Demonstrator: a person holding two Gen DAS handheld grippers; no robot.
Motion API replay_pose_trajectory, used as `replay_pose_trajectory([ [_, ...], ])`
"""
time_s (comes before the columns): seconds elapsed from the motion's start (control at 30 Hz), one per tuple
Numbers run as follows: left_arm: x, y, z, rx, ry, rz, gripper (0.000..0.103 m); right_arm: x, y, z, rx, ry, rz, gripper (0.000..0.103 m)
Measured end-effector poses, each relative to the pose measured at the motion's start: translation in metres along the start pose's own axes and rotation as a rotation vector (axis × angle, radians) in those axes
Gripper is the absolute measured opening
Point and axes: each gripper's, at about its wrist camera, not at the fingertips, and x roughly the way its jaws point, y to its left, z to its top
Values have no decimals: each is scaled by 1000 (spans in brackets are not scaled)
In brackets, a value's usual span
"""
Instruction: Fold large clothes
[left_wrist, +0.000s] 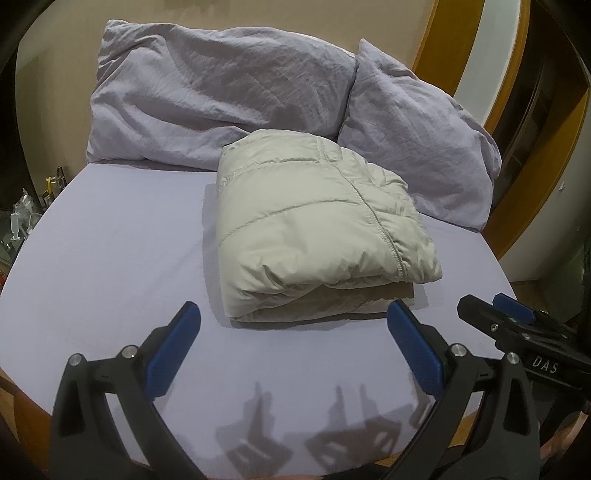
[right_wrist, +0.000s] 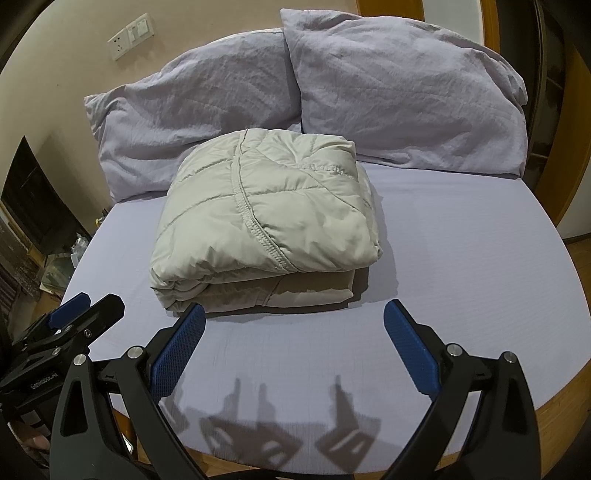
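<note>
On the bed (left_wrist: 110, 236), the jacket (left_wrist: 317, 225) lay folded into a thick, pale grey-green bundle, its quilted back and a stitched seam facing up and its layered edges toward the cameras. It rested on the lilac sheet just in front of two crumpled pillows (left_wrist: 207, 96), its far edge near or touching them. The left gripper (left_wrist: 293, 328) hovered over the sheet short of the jacket, its blue-padded fingers (left_wrist: 173, 350) spread wide and holding nothing. The right gripper (right_wrist: 295, 325) hovered beside it in the same way, fingers (right_wrist: 410, 350) wide apart and empty, its left pad close to the jacket's near corner. Each gripper showed at the edge of the other's view. Their shadows fell on the sheet below. A wall socket plate (right_wrist: 131, 35) sat above the pillows.
</note>
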Motion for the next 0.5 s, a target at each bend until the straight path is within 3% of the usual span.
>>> replay_pose_trajectory([
  [0.5,3,1,1,-2,4,4,101,6,1,1,4,4,0,99],
])
